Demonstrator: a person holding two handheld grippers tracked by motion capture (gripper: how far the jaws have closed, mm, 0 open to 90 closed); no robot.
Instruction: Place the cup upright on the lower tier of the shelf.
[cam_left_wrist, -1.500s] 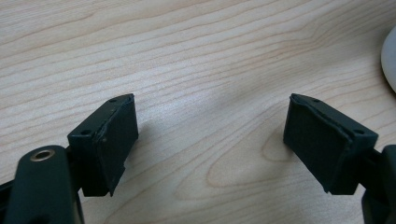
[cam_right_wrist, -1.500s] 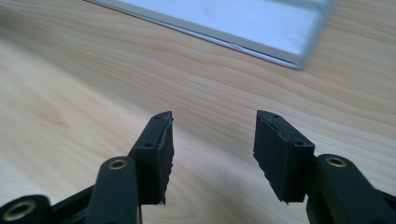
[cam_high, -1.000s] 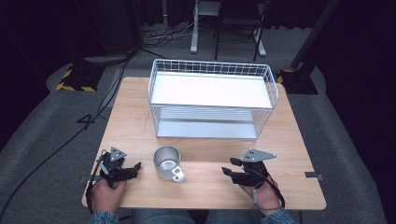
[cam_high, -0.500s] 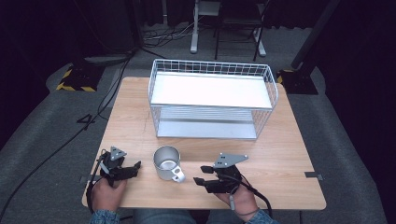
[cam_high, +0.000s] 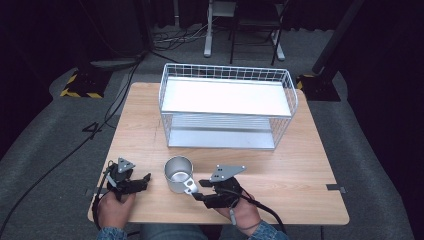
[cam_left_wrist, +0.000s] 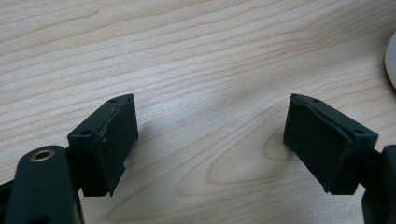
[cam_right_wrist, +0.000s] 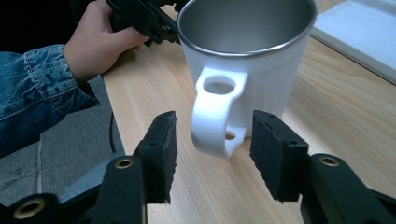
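A white mug (cam_high: 177, 172) with a steel inside stands upright near the table's front edge, its handle (cam_high: 190, 187) turned toward the person. In the right gripper view the mug (cam_right_wrist: 247, 51) looms close and its handle (cam_right_wrist: 215, 116) sits between the jaws of my right gripper (cam_right_wrist: 215, 123), which is open and not touching it. From above, the right gripper (cam_high: 200, 190) is just right of the mug. My left gripper (cam_high: 144, 181) rests left of the mug, open (cam_left_wrist: 210, 100) over bare wood, with the mug's edge (cam_left_wrist: 391, 60) at the far right.
A white wire two-tier rack (cam_high: 227, 105) stands at the back middle of the wooden table (cam_high: 300, 165). The other hand and its left gripper (cam_right_wrist: 144, 18) lie just beyond the mug. The table's front edge is close to both hands.
My right gripper has slid left along the front of the table up to the mug, so the handle now lies between its jaws. The left gripper and the mug have stayed put.
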